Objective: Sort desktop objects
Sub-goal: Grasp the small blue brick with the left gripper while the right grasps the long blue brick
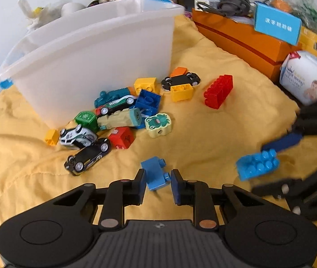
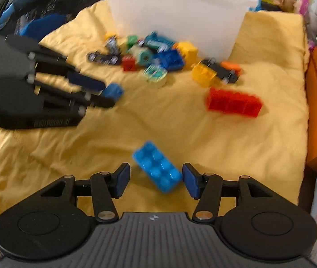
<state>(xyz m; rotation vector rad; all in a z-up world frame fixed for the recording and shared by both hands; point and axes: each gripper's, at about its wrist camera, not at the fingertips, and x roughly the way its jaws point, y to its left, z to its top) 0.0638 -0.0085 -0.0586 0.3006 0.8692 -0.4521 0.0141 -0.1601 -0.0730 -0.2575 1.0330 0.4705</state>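
Left wrist view shows the left gripper (image 1: 158,182) with its fingers partly apart around a small blue brick (image 1: 155,175); the left pad (image 1: 141,184) touches the brick's side, while the right pad (image 1: 176,186) sits just beside its studs, and whether that side is in contact I cannot tell. Seen from the right wrist view, the same brick (image 2: 113,91) sits at that gripper's (image 2: 106,96) tips. The right gripper (image 2: 156,179) has its fingers spread wide, one on each side of a light blue eight-stud brick (image 2: 158,169) that lies tilted on the yellow cloth (image 2: 180,129); the right pad (image 2: 190,181) is at the brick's corner, the left pad (image 2: 121,178) clear of it. In the left wrist view this brick (image 1: 258,164) appears blurred beside the right gripper (image 1: 276,156). On the cloth near the white plastic bin (image 1: 96,60) lie the remaining toys: four toy cars can be counted, among them a black one (image 1: 88,156), a white one (image 1: 77,135) and an overturned one (image 1: 180,80). Three yellow bricks show, one small (image 1: 51,137) and two larger (image 1: 181,92). One long red brick (image 1: 219,91) lies apart, one red cube (image 1: 121,137) and one frog-faced block (image 1: 158,125) sit by the pile.
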